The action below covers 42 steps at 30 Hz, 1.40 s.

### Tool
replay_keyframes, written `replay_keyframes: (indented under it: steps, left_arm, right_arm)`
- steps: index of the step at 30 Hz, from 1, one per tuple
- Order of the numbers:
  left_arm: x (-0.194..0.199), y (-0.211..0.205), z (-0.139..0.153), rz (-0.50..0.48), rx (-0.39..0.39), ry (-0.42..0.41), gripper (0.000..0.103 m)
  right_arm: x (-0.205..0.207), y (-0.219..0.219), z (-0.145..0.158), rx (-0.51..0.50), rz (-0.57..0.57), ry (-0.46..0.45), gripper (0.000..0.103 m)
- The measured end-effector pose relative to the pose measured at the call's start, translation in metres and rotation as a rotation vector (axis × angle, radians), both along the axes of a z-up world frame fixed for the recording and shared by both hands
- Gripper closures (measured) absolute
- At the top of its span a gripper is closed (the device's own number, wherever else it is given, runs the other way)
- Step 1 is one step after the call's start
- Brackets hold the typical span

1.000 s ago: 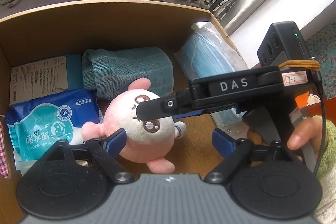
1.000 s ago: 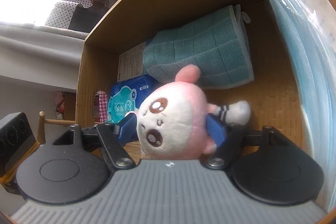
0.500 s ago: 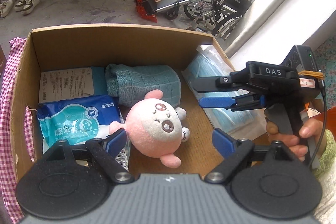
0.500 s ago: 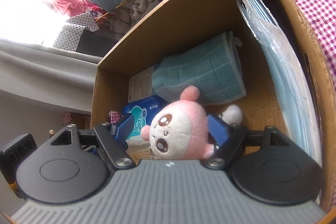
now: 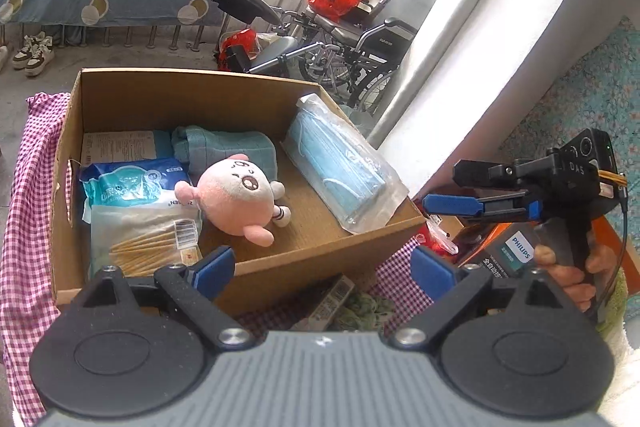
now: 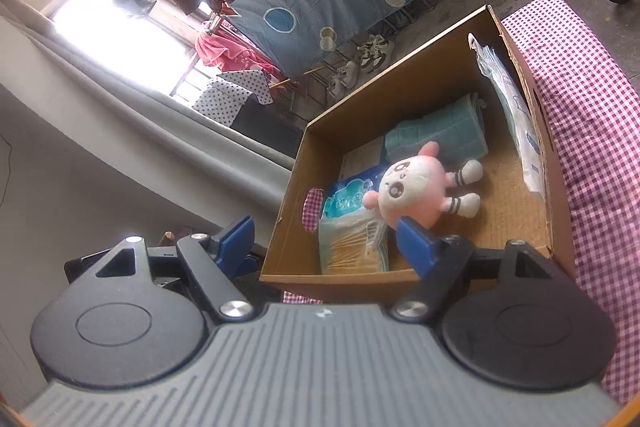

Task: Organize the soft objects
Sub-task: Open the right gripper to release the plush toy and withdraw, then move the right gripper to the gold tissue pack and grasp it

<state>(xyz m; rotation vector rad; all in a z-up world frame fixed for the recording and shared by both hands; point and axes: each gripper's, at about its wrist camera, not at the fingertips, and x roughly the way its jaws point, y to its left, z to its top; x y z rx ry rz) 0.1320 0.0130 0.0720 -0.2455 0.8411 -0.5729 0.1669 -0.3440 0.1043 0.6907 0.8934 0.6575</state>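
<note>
A pink and white plush toy [image 5: 236, 195] [image 6: 412, 187] lies on the floor of an open cardboard box [image 5: 180, 103] [image 6: 360, 115]. A folded teal towel [image 5: 228, 147] [image 6: 440, 135] is behind it. A pack of blue face masks [image 5: 340, 167] [image 6: 516, 123] leans on the box's right wall. My left gripper [image 5: 324, 267] hovers above the box's near wall, its jaws opening with nothing between them. My right gripper [image 5: 444, 187] [image 6: 328, 241] is outside the box near its right front corner, jaws still widening and empty.
A wipes pack [image 5: 128, 179] and a cotton swab bag [image 5: 144, 235] fill the box's left side. The box stands on a purple checked cloth [image 5: 28, 207] [image 6: 592, 107]. A dark Philips carton [image 5: 516, 255] lies beside the hand [image 5: 572, 271] holding the right gripper. A wheelchair [image 5: 360, 39] stands behind.
The right gripper has let go of the plush toy and drawn back and up out of the box. The left gripper has also pulled back and risen. The plush stays in the box.
</note>
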Motion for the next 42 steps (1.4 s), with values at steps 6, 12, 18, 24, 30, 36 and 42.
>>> replay_keyframes:
  steps: [6, 12, 18, 24, 30, 36, 42]
  left_arm:
    - [-0.011, -0.030, -0.052, -0.029, 0.024, 0.021, 0.012]
    - [-0.006, -0.059, -0.092, -0.082, 0.111, 0.031, 0.036]
    - [0.000, -0.068, -0.109, -0.107, 0.158, 0.010, 0.056]
    - [0.008, -0.075, -0.119, -0.117, 0.203, 0.000, 0.071]
    - [-0.015, -0.088, -0.111, -0.164, 0.262, -0.120, 0.075]
    - [-0.035, -0.113, -0.112, -0.234, 0.347, -0.200, 0.076]
    - [-0.052, -0.109, -0.093, -0.234, 0.341, -0.261, 0.076]
  right_arm:
    - [-0.044, 0.011, -0.029, -0.085, -0.014, 0.039, 0.028]
    - [-0.049, 0.024, -0.078, -0.079, -0.037, 0.202, 0.050]
    - [-0.045, 0.033, -0.103, -0.047, -0.045, 0.310, 0.053]
    - [-0.043, 0.030, -0.131, -0.075, -0.117, 0.412, 0.052]
    - [-0.045, 0.025, -0.141, -0.006, -0.163, 0.456, 0.042]
    - [-0.045, 0.028, -0.145, -0.042, -0.165, 0.485, 0.044]
    - [-0.053, 0.026, -0.143, -0.054, -0.187, 0.457, 0.072]
